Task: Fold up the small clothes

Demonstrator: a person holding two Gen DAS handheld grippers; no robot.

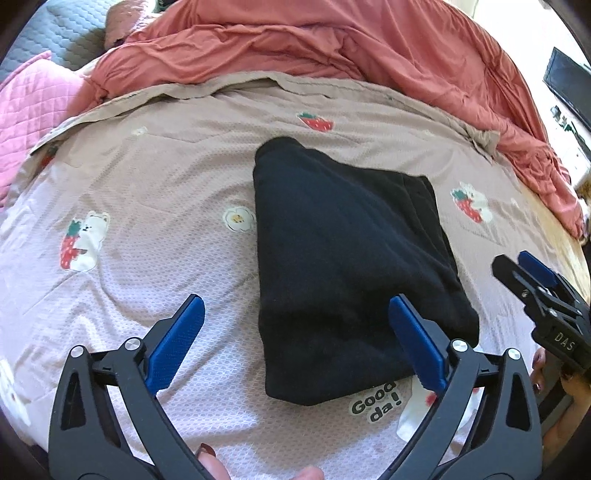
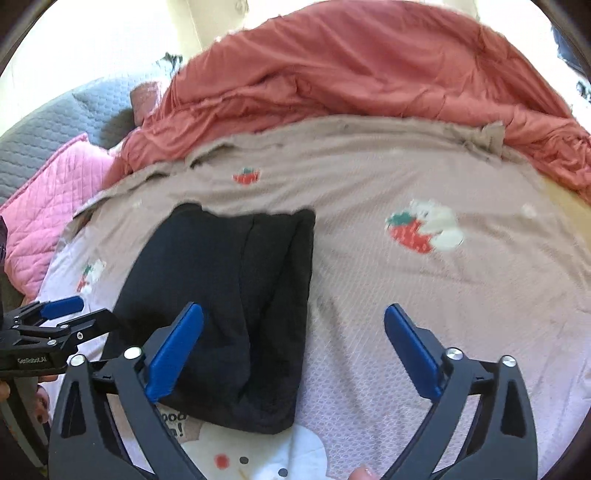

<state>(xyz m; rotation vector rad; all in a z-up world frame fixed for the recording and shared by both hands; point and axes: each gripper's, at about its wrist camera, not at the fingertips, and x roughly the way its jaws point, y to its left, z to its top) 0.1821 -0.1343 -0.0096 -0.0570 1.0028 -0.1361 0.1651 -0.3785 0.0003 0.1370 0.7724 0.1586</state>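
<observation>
Now one folded black garment (image 1: pixel 347 266) lies below two wide, empty claws: left claw (image 1: pixel 295 343), right claw (image 2: pixel 293 350).

black garment (image 1: pixel 343 258) | folded; flat | on patterned bedspread (image 1: pixel 147 177)

The folded garment (image 1: pixel 347 266) is plain black, with no print. The sheet (image 1: pixel 155 177) under it is pale mauve-pink with a fine dotted weave, scattered with red strawberries with green tops, white bears, small white flowers with yellow centres, and black lettering on a white patch. The duvet (image 1: pixel 332 48) behind is plain coral red. The pillow (image 1: pixel 33 99) is bright pink with diamond quilting, and the cushion (image 1: pixel 55 33) beyond it is grey with the same quilted pattern. The left gripper (image 1: pixel 295 339) and right gripper (image 2: pixel 293 350) are black with blue ribbed fingers (image 2: pixel 173 354) and silver rivets
</observation>
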